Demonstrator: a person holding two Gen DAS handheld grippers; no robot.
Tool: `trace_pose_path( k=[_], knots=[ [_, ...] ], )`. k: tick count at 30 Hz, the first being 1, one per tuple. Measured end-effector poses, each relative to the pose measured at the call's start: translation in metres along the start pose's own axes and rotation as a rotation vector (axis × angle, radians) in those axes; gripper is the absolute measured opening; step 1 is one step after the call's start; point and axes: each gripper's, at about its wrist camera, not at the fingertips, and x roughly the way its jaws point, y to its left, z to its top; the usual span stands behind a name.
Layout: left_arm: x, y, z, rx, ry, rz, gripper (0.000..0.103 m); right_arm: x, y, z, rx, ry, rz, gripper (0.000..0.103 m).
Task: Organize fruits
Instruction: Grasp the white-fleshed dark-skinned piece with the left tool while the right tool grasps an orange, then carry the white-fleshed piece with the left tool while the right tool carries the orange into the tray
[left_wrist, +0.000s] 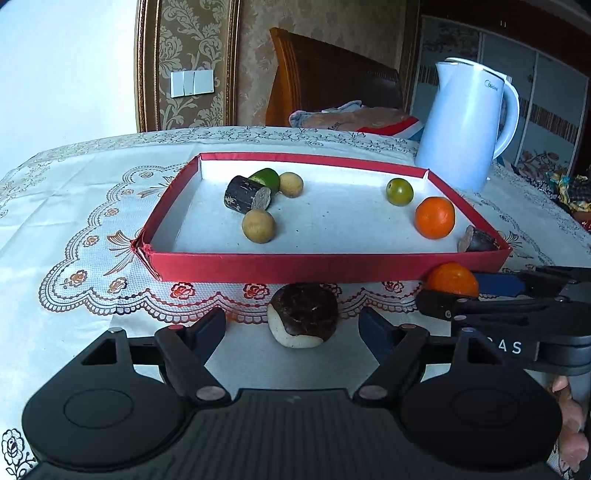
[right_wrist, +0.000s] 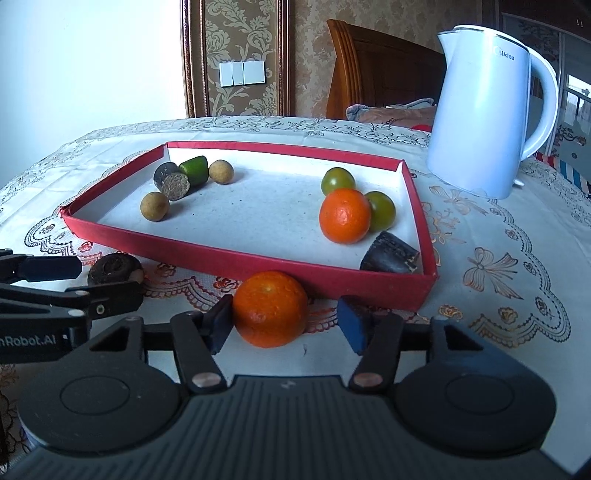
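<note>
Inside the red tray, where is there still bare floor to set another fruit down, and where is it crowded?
The red tray has open floor through the middle, between the tan fruit cluster at far left and the orange group. The right corner is crowded: orange, two green fruits, dark piece.

Your right gripper (right_wrist: 283, 326) straddles an orange (right_wrist: 270, 309) on the tablecloth (right_wrist: 480, 295), just outside the tray's (right_wrist: 236, 258) near edge. The left pad touches it; the right pad stands clear.

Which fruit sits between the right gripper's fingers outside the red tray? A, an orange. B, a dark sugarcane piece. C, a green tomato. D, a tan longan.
A: the orange lies on the tablecloth between the right gripper fingers, just in front of the red tray wall.
</note>
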Motion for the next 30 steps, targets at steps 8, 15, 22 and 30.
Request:
trace_pose_path(
  k=[8,15,22,30],
  knots=[
    [0.001,0.003,0.0,0.003,-0.006,-0.014,0.046,-0.002,0.004,-0.001,-0.03,-0.013,0.028,0.04],
    [0.0,0.001,0.001,0.014,-0.015,-0.028,0.041,-0.003,0.003,-0.001,-0.023,-0.014,0.043,0.04],
    [-0.005,0.001,0.0,0.013,-0.044,-0.028,0.041,-0.006,-0.001,-0.001,-0.008,-0.028,0.05,0.039],
    [-0.018,-0.004,0.0,0.038,-0.123,-0.04,0.041,-0.018,-0.006,-0.005,0.011,-0.073,0.049,0.039]
  ],
)
